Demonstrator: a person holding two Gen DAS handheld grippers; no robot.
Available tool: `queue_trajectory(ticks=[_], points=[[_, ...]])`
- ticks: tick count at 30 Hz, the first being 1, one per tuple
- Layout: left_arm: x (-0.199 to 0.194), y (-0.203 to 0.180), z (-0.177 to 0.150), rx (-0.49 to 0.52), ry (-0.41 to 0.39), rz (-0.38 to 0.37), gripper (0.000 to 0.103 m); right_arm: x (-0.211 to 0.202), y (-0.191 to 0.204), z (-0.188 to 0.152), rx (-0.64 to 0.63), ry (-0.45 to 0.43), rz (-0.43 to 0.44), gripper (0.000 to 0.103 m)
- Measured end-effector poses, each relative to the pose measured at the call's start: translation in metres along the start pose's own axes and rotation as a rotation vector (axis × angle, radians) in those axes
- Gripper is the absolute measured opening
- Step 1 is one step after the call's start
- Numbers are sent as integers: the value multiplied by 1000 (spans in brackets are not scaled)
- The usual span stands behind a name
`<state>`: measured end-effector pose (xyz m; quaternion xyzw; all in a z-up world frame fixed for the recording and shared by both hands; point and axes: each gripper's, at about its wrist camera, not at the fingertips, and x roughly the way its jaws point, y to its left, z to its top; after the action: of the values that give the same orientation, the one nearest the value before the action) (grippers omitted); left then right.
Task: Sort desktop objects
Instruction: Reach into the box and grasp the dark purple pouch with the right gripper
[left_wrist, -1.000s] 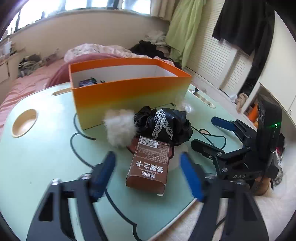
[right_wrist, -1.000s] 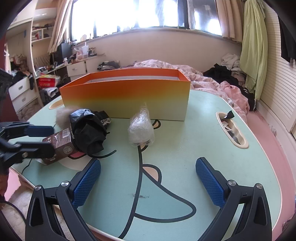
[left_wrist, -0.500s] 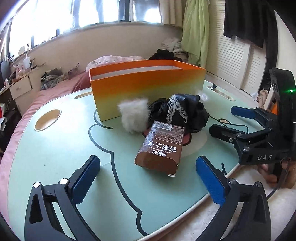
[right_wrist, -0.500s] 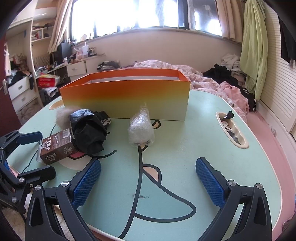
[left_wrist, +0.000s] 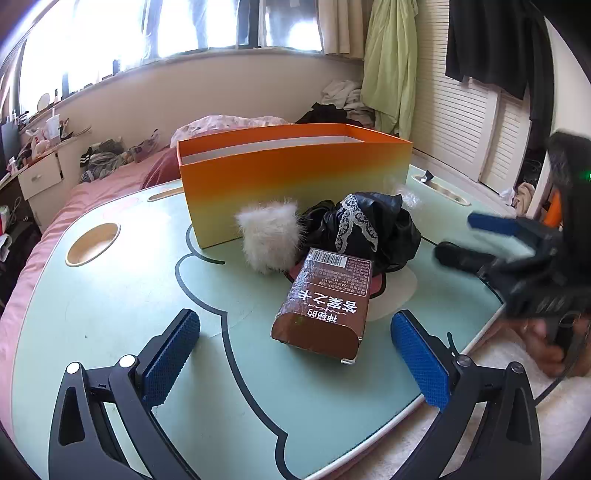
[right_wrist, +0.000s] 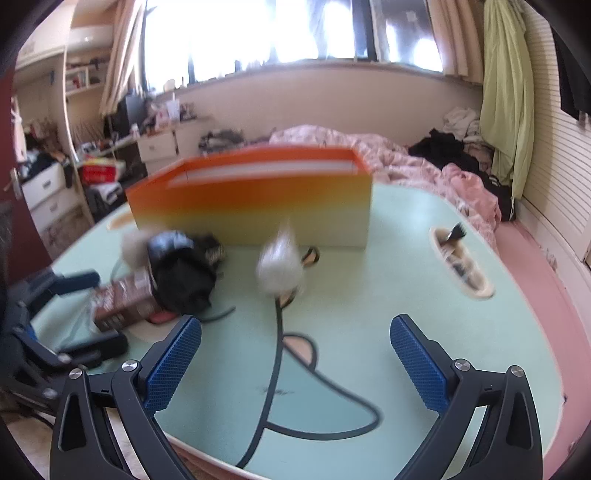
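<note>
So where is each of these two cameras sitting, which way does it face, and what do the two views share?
Left wrist: sits on the left gripper, looking across the green table at the brown carton; its own open blue-padded fingers show, plus the right gripper and a hand.
Right wrist: sits on the right gripper, blurred, facing the clear plastic wad; its open fingers and the left gripper show.
Shared: orange cardboard box, brown carton, black cloth bundle, white fluffy pompom.
</note>
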<state>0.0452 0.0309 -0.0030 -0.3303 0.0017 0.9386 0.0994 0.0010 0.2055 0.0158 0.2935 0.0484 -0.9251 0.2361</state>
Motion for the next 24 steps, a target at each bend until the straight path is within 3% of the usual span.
queue_trajectory(ticks=[4,6,8,10,12,14,15,18,21,24], points=[[0,0,0,2,-5,0,103,-24,-4,48,-15,-73,30,102],[-1,-1,1,4,-7,1,103,-19,7,85,-30,-42,103,88],[-1,0,1,5,-8,-2,103,3,20,120,-11,43,206,62],[-1,1,0,4,-9,-5,103,39,37,149,24,173,308,52],[-1,2,0,5,-12,-8,103,79,59,167,45,299,382,51],[-2,3,-1,7,-14,-11,103,113,80,174,40,387,380,49],[-2,4,0,7,-14,-11,103,130,90,174,25,420,338,47],[-1,4,0,7,-16,-12,103,165,108,169,16,499,280,32],[-1,5,0,6,-19,-15,103,186,116,156,29,570,299,32],[-1,5,0,3,-20,-16,103,191,111,153,43,577,306,34]])
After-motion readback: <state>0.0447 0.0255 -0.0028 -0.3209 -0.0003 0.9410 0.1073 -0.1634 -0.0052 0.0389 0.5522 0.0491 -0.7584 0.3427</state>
